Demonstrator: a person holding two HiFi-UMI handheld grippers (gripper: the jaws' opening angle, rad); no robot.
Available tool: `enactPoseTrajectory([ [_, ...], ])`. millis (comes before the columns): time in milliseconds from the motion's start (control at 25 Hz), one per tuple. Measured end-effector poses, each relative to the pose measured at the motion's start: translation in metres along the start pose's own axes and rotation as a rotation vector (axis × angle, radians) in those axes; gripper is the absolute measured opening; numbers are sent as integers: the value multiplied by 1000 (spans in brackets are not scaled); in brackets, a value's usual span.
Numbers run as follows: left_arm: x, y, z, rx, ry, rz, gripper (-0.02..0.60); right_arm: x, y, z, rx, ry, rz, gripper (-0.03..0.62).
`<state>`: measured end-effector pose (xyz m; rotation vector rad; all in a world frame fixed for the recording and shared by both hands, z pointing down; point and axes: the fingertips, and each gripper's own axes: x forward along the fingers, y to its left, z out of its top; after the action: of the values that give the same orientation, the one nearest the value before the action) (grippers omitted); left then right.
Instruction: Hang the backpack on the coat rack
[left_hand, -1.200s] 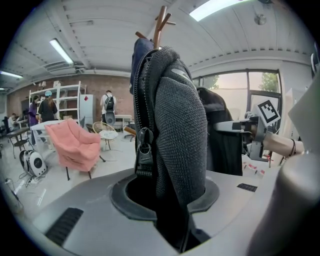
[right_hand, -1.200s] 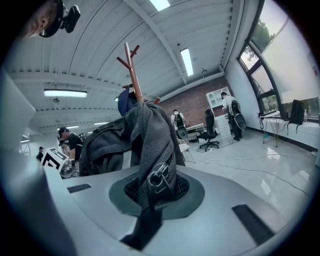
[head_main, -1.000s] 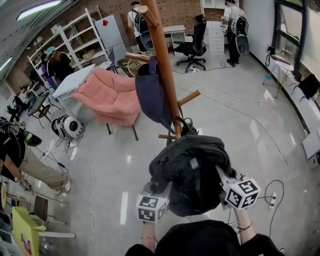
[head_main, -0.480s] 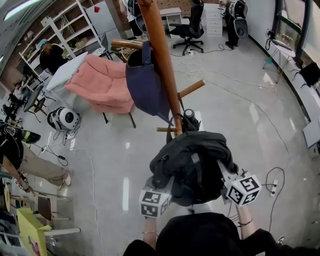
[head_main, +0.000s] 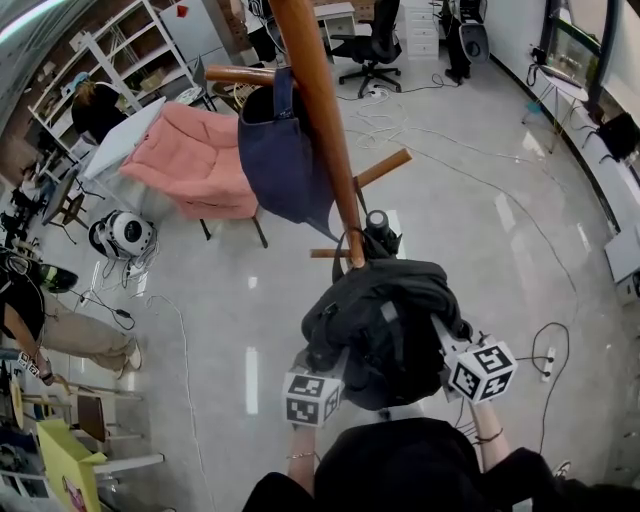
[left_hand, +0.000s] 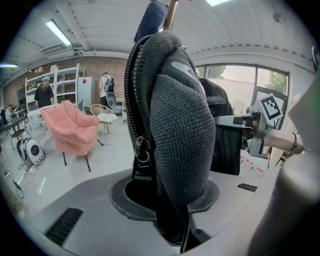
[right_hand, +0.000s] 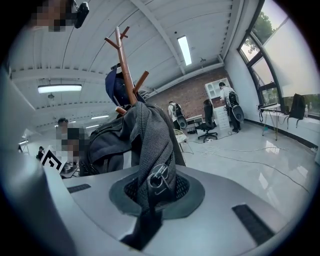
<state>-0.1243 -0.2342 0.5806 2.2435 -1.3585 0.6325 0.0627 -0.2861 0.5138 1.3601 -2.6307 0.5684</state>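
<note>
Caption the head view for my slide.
Left gripper and right gripper clamp a black backpack beside a coat rack bearing a navy bag.

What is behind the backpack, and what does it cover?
The wooden coat rack stands just behind the backpack, with a navy fabric item hanging from an upper peg. The rack's base and the floor beneath are covered.

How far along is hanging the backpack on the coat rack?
Done: the black fabric backpack is off the floor, beside the wooden coat rack. In hand: left gripper and right gripper both clamp its fabric. To do: hook it on the rack and release. Hooked? Can't tell.
</note>
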Motion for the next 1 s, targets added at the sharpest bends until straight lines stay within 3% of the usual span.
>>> enactPoseTrajectory([
  [520, 20, 5, -26, -55, 40, 5, 126, 14, -10, -26, 16, 40, -13, 28],
  [1000, 37, 20, -27, -41, 8, 47, 137, 32, -18, -34, -13, 14, -5, 31],
])
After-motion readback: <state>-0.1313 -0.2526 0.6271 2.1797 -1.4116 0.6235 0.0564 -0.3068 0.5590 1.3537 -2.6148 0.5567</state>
